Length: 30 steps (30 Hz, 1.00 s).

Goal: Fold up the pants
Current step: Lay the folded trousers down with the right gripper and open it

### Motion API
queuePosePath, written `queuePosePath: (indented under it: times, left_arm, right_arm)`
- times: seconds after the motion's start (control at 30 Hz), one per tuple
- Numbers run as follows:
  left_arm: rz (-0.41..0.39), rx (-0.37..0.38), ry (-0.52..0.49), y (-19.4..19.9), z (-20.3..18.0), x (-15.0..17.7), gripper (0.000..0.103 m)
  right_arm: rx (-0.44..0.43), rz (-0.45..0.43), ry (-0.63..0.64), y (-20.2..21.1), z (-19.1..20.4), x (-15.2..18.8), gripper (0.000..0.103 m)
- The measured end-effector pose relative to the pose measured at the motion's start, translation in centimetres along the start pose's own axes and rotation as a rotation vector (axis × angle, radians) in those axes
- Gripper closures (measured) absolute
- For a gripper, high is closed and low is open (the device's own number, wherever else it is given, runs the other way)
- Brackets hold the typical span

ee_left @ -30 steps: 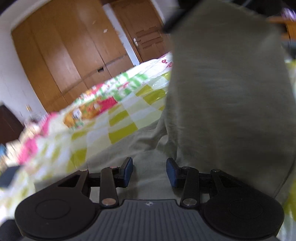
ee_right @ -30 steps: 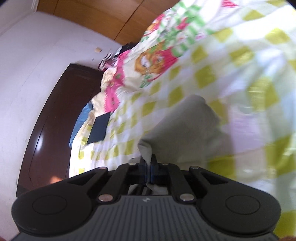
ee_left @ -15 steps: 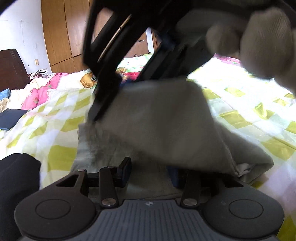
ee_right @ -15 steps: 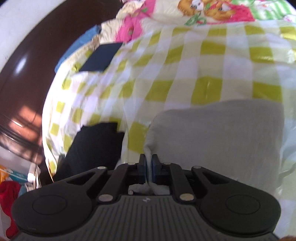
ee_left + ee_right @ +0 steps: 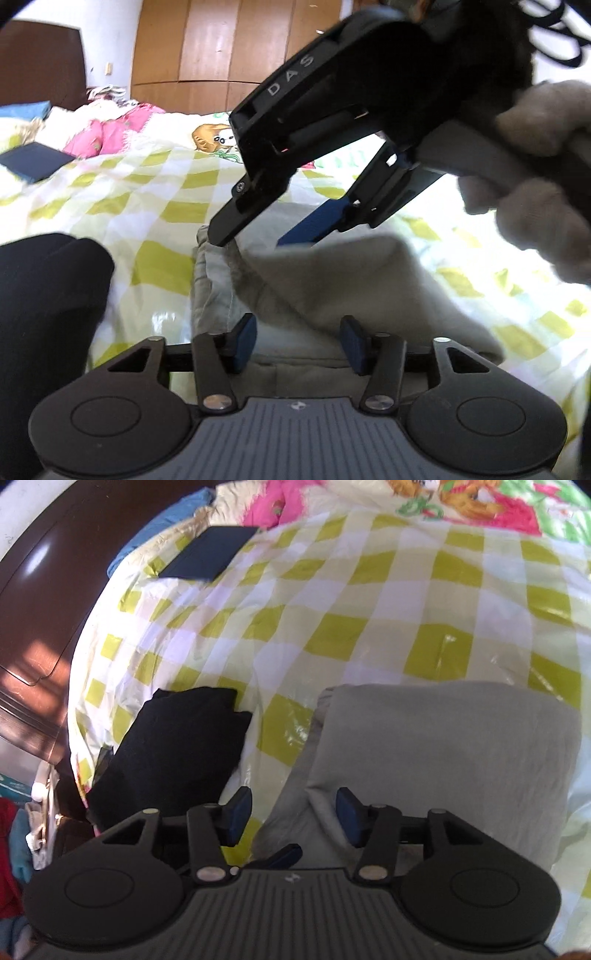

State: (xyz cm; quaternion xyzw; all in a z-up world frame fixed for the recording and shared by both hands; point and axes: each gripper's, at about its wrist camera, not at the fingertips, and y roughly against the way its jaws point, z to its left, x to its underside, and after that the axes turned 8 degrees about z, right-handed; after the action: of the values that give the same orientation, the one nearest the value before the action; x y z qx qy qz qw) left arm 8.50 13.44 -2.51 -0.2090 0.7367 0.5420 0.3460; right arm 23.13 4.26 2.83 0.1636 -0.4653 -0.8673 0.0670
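On checkered yellow-white bed (image 5: 369, 602), folded grey fabric pants (image 5: 443, 746) lying flat; right gripper (image 5: 293, 812) and left gripper (image 5: 298, 341) both spread apart, empty, fold apparently released.

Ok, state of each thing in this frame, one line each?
Left gripper: open, holding nothing.
Right gripper: open, above the pants' edge.
Grey pants: folded, lying on the bed.
Black garment: folded, beside the pants.
Checked sheet: spread over the bed.
Dark tablet: flat near the headboard.
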Motion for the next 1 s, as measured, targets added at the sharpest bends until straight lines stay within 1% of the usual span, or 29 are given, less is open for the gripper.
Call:
queuePosePath:
  times: [0.03, 0.1, 0.17, 0.2, 0.23, 0.3, 0.43, 0.47, 0.5, 0.57, 0.6, 0.67, 0.73, 0.77, 0.8, 0.83, 0.87, 0.9, 0.93, 1.0]
  left_arm:
    - [-0.001, 0.008, 0.012, 0.4, 0.0, 0.1, 0.036]
    - [-0.004, 0.007, 0.018, 0.9, -0.1, 0.3, 0.035]
    - [-0.003, -0.002, 0.015, 1.5, -0.1, 0.7, 0.035]
    - [-0.002, -0.002, 0.021, 1.6, 0.1, 0.9, 0.035]
    - [-0.001, 0.000, 0.030, 1.9, 0.2, 1.0, 0.034]
    - [0.001, 0.004, 0.062, 2.6, 0.3, 1.2, 0.034]
    - [0.006, 0.021, 0.124, 3.0, 1.0, 1.2, 0.033]
    - [0.009, 0.019, 0.126, 3.0, 1.0, 1.2, 0.033]
    - [0.013, 0.013, 0.122, 3.0, 0.8, 1.3, 0.033]
    - [0.017, -0.005, 0.100, 2.9, 0.4, 1.2, 0.033]
    - [0.015, -0.016, 0.086, 3.0, 0.2, 1.3, 0.033]
    - [0.015, -0.024, 0.074, 3.2, -0.1, 1.4, 0.033]
    - [0.022, -0.031, 0.072, 3.6, 0.0, 1.6, 0.033]
    - [0.024, -0.037, 0.070, 3.8, 0.0, 1.7, 0.033]
    - [0.026, -0.039, 0.067, 4.2, 0.1, 1.8, 0.033]
    - [0.026, -0.039, 0.062, 4.5, 0.2, 2.0, 0.033]
    - [0.024, -0.042, 0.060, 5.0, 0.3, 2.2, 0.033]
    - [0.024, -0.051, 0.061, 5.3, 0.4, 2.3, 0.033]
    - [0.023, -0.058, 0.064, 5.7, 0.5, 2.5, 0.033]
    - [0.015, -0.062, 0.076, 6.3, 0.5, 2.4, 0.033]
  right_arm:
    - [-0.032, 0.041, -0.029, -0.4, 0.1, -0.3, 0.046]
    - [-0.126, 0.072, -0.067, -0.5, 0.0, -0.4, 0.046]
    - [-0.228, 0.090, -0.102, -0.3, -0.2, -0.4, 0.046]
    - [-0.256, 0.087, -0.108, 0.1, -0.3, -0.4, 0.047]
    - [-0.249, 0.071, -0.097, 0.5, -0.3, -0.4, 0.046]
    - [-0.153, 0.036, -0.045, 1.6, -0.1, -0.3, 0.045]
    - [0.004, -0.033, 0.031, 3.3, -0.8, 0.5, 0.045]
    - [0.044, -0.038, 0.045, 3.3, -1.1, 0.7, 0.044]
    - [0.073, -0.023, 0.041, 3.2, -1.7, 0.9, 0.043]
    - [0.065, 0.012, 0.005, 2.9, -2.8, 1.5, 0.043]
    - [0.042, 0.030, -0.012, 3.0, -3.2, 2.0, 0.043]
    - [-0.044, 0.078, -0.053, 2.8, -3.4, 3.0, 0.043]
    - [-0.192, 0.141, -0.123, 2.4, -3.5, 3.9, 0.043]
    - [-0.298, 0.165, -0.161, 2.2, -3.6, 4.3, 0.043]
    - [-0.390, 0.172, -0.189, 2.1, -3.6, 4.6, 0.045]
    - [-0.427, 0.153, -0.196, 2.4, -3.5, 4.6, 0.045]
    - [-0.429, 0.120, -0.183, 3.0, -3.4, 4.5, 0.044]
    - [-0.394, 0.077, -0.161, 3.7, -3.4, 4.2, 0.044]
    - [-0.338, 0.040, -0.151, 4.2, -3.5, 3.8, 0.042]
    - [-0.216, 0.007, -0.120, 4.5, -3.4, 2.9, 0.041]
